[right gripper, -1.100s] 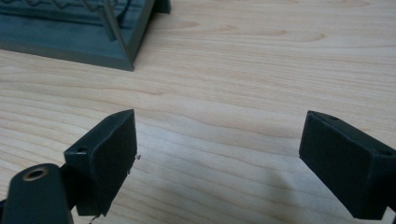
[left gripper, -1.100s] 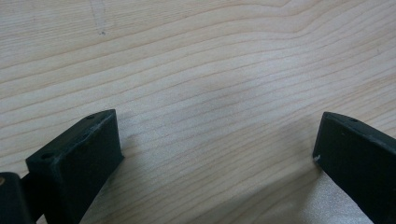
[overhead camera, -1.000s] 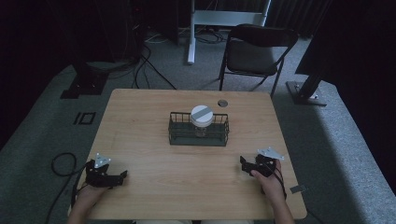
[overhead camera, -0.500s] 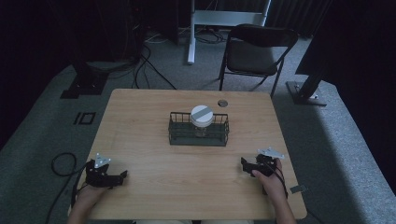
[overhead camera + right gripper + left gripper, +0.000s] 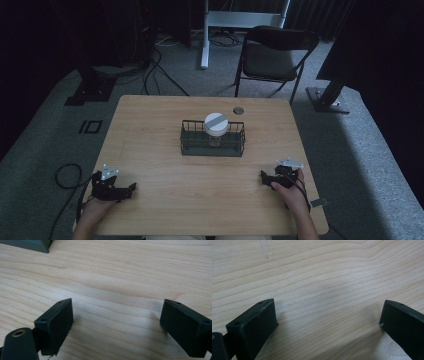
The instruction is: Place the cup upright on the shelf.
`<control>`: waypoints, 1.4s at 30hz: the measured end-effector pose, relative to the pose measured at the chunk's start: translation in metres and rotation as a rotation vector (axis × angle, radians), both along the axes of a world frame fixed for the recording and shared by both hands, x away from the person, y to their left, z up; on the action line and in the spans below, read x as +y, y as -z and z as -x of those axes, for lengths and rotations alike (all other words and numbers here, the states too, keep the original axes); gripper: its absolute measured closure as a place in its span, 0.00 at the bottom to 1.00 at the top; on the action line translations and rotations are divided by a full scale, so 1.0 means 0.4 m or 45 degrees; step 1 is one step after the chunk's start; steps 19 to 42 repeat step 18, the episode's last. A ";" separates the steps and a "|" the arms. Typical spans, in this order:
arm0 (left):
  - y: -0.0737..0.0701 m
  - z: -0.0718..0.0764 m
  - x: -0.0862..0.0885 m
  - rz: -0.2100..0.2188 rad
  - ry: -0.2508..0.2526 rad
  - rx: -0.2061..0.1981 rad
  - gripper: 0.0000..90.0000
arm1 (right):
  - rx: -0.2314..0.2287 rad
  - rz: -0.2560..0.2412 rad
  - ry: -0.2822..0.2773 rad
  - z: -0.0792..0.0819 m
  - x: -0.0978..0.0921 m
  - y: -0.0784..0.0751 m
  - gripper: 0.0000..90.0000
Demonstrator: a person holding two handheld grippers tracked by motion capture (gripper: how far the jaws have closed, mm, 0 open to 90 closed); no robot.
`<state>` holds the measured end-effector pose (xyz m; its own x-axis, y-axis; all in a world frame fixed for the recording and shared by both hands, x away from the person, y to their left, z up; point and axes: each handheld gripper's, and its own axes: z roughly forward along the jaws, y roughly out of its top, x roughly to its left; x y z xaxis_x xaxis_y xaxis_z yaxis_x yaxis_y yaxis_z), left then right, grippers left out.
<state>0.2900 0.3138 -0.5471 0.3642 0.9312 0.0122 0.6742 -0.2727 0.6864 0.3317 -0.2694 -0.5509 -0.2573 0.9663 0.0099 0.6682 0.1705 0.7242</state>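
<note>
At the centre of the high view a dark wire basket (image 5: 212,145) sits on the wooden table (image 5: 150,130) — inside it, one jar with a white lid (image 5: 216,123). Left gripper (image 5: 131,188), lower left, and right gripper (image 5: 263,176), lower right, rest spread wide — nothing between their jaws.

Light wooden table (image 5: 150,135) with a visible grain, pretty bare overall. Sitting right in the middle is a dark wire basket (image 5: 213,148), and there's a jar with a white lid (image 5: 216,123) standing upright inside it. Near the far edge, just behind the basket, the tabletop has a small round grommet hole (image 5: 238,110). Both grippers rest down on the near corners, well apart from the basket.
</note>
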 end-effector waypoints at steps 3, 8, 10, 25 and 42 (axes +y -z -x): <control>0.000 0.000 0.000 0.001 0.000 -0.002 0.01 | -0.001 0.001 -0.011 -0.001 -0.002 0.000 0.12; 0.000 0.000 0.000 0.000 0.000 -0.002 0.01 | 0.001 -0.001 -0.014 -0.001 -0.003 0.000 0.12; 0.000 0.000 0.000 0.001 -0.001 -0.001 0.01 | 0.000 0.000 -0.015 -0.002 -0.003 0.000 0.12; 0.000 0.001 -0.005 0.000 -0.036 0.000 0.01 | 0.000 0.000 -0.015 -0.002 -0.003 0.000 0.12; 0.000 0.001 -0.005 0.000 -0.036 0.000 0.01 | 0.000 0.000 -0.015 -0.002 -0.003 0.000 0.12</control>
